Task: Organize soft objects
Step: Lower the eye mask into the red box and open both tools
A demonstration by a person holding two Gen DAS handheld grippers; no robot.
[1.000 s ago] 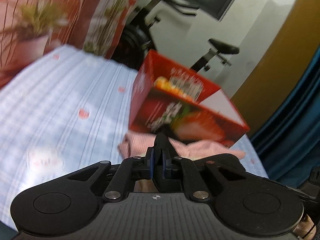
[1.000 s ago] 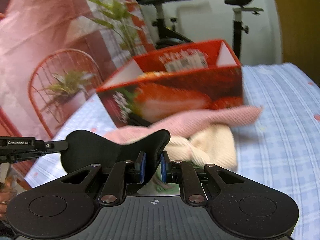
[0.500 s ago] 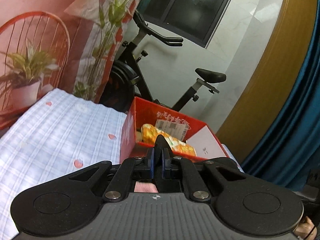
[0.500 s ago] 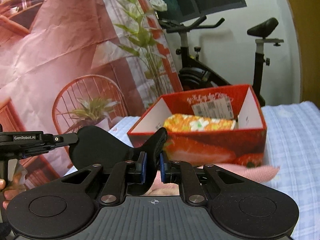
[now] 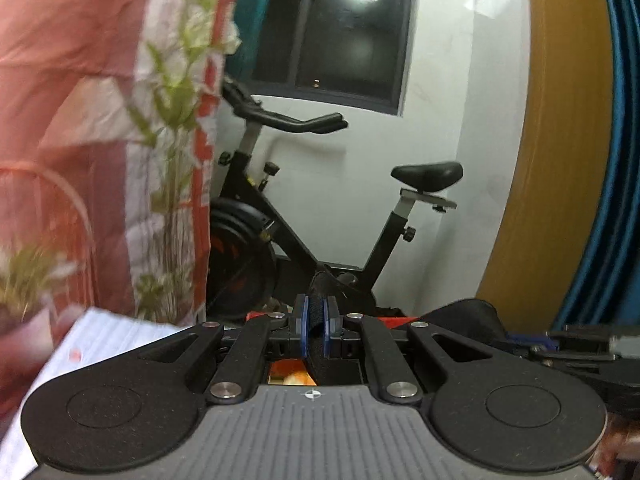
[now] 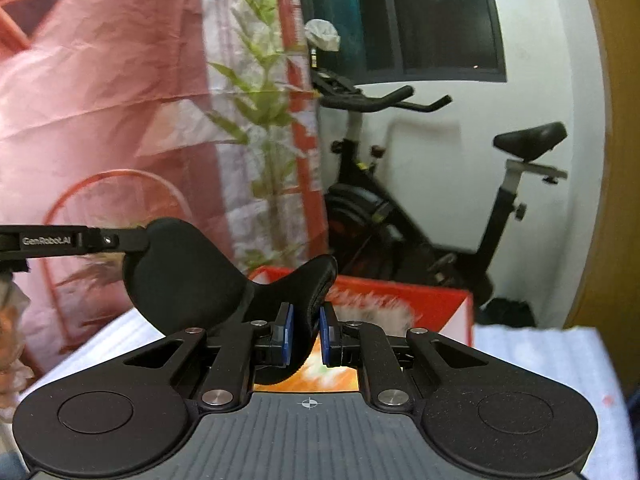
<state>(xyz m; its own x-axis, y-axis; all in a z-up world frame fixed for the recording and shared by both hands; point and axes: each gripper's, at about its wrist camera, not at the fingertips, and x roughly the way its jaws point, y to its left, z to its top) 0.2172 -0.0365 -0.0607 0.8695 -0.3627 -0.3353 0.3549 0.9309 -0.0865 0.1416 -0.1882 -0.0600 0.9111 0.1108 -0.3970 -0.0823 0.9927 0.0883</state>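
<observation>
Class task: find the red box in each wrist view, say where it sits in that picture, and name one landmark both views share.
Left wrist: red box is only a thin strip just behind the fingers, bottom centre.
Right wrist: red box lies lower centre-right, behind the fingers.
Shared landmark: exercise bike against the white wall.

A surface covered in a pale blue-and-white checked cloth (image 6: 536, 364) carries the things; it shows at the lower right and lower left of the right wrist view and as a blurred strip at the lower left of the left wrist view. A red cardboard box (image 6: 432, 304) stands on it at centre frame, largely hidden behind the gripper body. A small red mark dots the cloth at the left wrist view's lower left.
</observation>
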